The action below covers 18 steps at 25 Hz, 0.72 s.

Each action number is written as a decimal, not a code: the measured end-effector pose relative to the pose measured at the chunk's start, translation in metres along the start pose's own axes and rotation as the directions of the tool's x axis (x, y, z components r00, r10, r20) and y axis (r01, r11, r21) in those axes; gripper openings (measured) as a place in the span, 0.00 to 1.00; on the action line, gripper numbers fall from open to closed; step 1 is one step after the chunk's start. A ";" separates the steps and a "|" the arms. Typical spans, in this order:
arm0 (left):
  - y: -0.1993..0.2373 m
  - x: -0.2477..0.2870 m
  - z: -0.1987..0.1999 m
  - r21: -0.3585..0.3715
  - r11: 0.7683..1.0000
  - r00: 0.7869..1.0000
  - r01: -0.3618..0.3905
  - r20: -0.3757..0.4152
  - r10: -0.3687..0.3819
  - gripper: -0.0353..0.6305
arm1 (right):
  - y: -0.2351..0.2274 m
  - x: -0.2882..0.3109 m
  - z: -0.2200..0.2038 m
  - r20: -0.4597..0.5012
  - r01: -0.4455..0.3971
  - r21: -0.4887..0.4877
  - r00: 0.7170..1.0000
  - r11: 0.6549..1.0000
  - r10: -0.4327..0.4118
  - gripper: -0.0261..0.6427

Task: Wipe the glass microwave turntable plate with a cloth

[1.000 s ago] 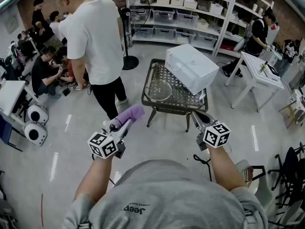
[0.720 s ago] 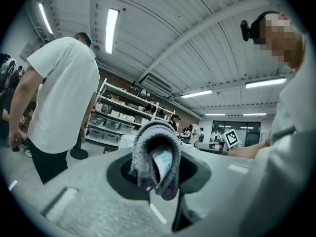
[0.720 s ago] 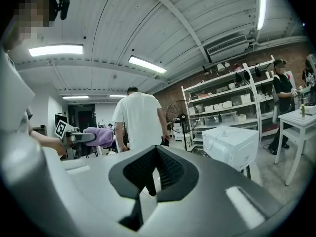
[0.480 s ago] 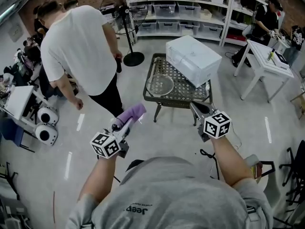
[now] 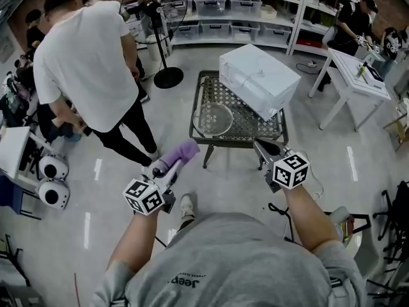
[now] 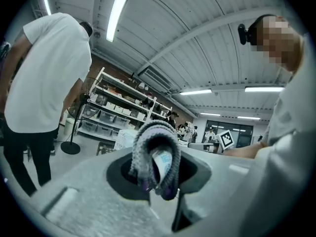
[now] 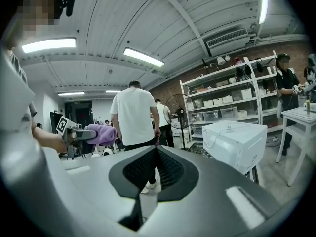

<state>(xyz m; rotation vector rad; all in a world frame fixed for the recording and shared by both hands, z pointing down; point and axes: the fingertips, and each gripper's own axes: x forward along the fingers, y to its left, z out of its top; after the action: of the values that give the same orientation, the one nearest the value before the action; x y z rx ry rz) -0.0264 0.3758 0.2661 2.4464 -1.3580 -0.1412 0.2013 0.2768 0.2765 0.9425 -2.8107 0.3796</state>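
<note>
The round glass turntable plate [image 5: 213,118] lies on the left half of a dark metal mesh table [image 5: 246,130], ahead of me. My left gripper [image 5: 171,162] is held in the air short of the table, shut on a folded purple cloth [image 5: 181,152]. In the left gripper view the cloth [image 6: 156,157] loops up between the jaws of the left gripper [image 6: 157,179]. My right gripper [image 5: 264,148] hovers near the table's front right corner, shut and empty. The right gripper view shows the right gripper [image 7: 156,153] with its ribbed pads together, and the cloth [image 7: 101,134] to the left.
A white microwave [image 5: 259,78] sits tilted on the table's right back part. A person in a white T-shirt [image 5: 83,62] stands left of the table. A floor fan [image 5: 163,43], shelves with bins [image 5: 236,5] and a white side table [image 5: 354,72] lie beyond.
The person in the white T-shirt has shifted left and away from the table. Both grippers keep about the same pose, and the cloth stays in the left one.
</note>
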 end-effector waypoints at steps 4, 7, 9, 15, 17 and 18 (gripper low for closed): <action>0.065 0.039 0.017 -0.015 0.997 0.997 0.077 -0.022 -0.078 0.20 | -0.016 0.058 0.012 -0.001 0.057 0.020 0.998 0.998 -0.057 0.05; 0.111 0.070 0.033 -0.017 0.990 0.988 0.143 -0.062 -0.144 0.20 | -0.025 0.103 0.025 0.009 0.090 0.036 0.996 0.995 -0.091 0.05; 0.140 0.088 0.041 -0.018 0.983 0.979 0.182 -0.085 -0.183 0.20 | -0.030 0.129 0.031 0.016 0.110 0.036 0.994 0.993 -0.111 0.05; 0.208 0.135 0.062 -0.021 0.963 0.953 0.269 -0.138 -0.269 0.20 | -0.059 0.189 0.033 -0.031 0.213 0.043 0.977 0.976 -0.212 0.05; 0.222 0.149 0.065 -0.026 0.958 0.947 0.285 -0.147 -0.286 0.20 | -0.070 0.199 0.030 -0.052 0.237 0.044 0.971 0.970 -0.235 0.05; 0.227 0.155 0.066 -0.028 0.956 0.944 0.291 -0.150 -0.292 0.20 | -0.075 0.203 0.028 -0.064 0.246 0.044 0.968 0.968 -0.243 0.05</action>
<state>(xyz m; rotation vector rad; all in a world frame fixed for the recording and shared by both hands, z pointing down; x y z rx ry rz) -0.1419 0.1190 0.2926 2.5812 -0.9249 -0.0261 0.0846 0.0952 0.3090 1.2507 -2.6025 0.4395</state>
